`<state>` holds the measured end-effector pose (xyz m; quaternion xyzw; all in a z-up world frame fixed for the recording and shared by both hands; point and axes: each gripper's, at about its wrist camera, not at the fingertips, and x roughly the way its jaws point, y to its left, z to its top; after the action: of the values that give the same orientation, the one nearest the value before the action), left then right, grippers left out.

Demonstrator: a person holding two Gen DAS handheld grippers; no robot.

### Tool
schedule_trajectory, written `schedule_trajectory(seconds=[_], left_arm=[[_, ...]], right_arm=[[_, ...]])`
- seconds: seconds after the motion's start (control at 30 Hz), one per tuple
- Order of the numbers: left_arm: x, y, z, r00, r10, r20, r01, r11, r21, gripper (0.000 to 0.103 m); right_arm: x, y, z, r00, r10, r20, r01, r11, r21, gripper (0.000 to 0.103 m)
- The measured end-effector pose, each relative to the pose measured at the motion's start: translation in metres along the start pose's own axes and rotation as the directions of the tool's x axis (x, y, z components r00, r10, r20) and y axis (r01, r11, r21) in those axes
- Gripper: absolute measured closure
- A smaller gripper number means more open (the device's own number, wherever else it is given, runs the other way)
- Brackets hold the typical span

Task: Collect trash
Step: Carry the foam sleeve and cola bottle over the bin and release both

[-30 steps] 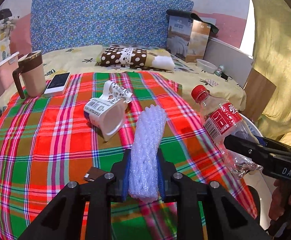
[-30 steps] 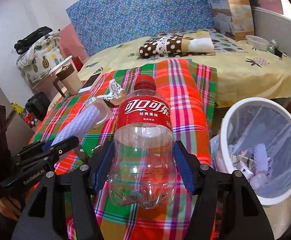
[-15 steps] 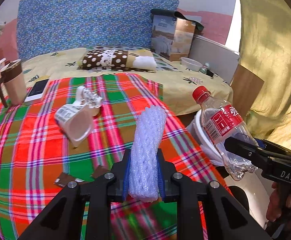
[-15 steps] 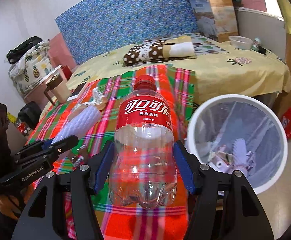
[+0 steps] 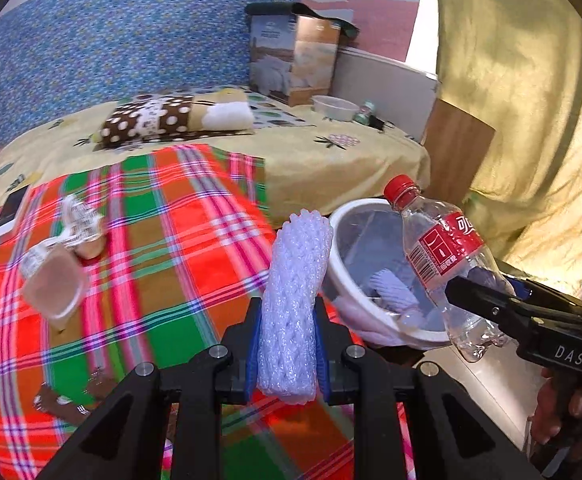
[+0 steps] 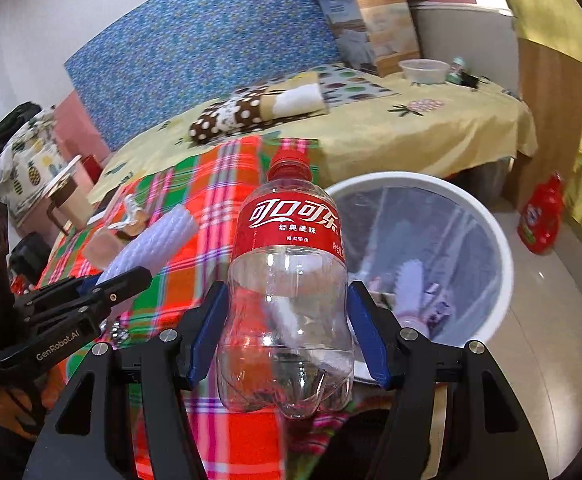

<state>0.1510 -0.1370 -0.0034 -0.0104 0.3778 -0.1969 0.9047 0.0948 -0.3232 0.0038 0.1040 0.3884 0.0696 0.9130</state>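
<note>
1. Left gripper (image 5: 287, 344) clamps a white foam-net sleeve (image 5: 293, 304) above the plaid blanket's (image 5: 163, 280) edge;
2. Right gripper (image 6: 287, 332) clamps a clear, red-labelled plastic bottle (image 6: 287, 280) beside the round white bin (image 6: 487, 240).

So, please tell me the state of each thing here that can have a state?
Left gripper: shut on foam net sleeve.
Right gripper: shut on cola bottle.
Cola bottle: capped, empty.
Trash bin: open, lined, some trash inside.
Plastic cup: lying on its side on the plaid cloth.
</note>
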Motion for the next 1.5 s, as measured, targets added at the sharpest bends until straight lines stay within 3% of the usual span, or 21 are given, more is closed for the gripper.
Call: schedule_trajectory(seconds=[0.43,0.87,0.97,1.1,1.5], left_arm=[[0.05,-0.047,0.006,0.994,-0.077,-0.075,0.082,0.994,0.077,0.08],[0.088,-0.068,0.008,0.984,-0.099,-0.146,0.114,0.989,0.096,0.079],[0.091,-0.069,0.011,0.984,-0.108,-0.143,0.122,0.988,0.094,0.076],[0.09,-0.068,0.013,0.983,-0.129,-0.13,0.14,0.987,0.076,0.061],[0.071,-0.064,0.013,0.986,-0.135,-0.101,0.142,0.988,0.058,0.059]], right_arm=[[0.003,-0.042,-0.006,0.997,-0.069,-0.037,0.071,0.995,0.067,0.041],[0.013,-0.059,-0.004,0.99,-0.109,-0.091,0.114,0.992,0.053,0.04],[0.011,-0.061,-0.004,0.991,-0.117,-0.071,0.121,0.991,0.049,0.04],[0.008,-0.062,-0.003,0.992,-0.11,-0.054,0.112,0.993,0.044,0.04],[-0.011,-0.054,0.001,0.994,-0.107,0.031,0.106,0.994,0.029,0.039]])
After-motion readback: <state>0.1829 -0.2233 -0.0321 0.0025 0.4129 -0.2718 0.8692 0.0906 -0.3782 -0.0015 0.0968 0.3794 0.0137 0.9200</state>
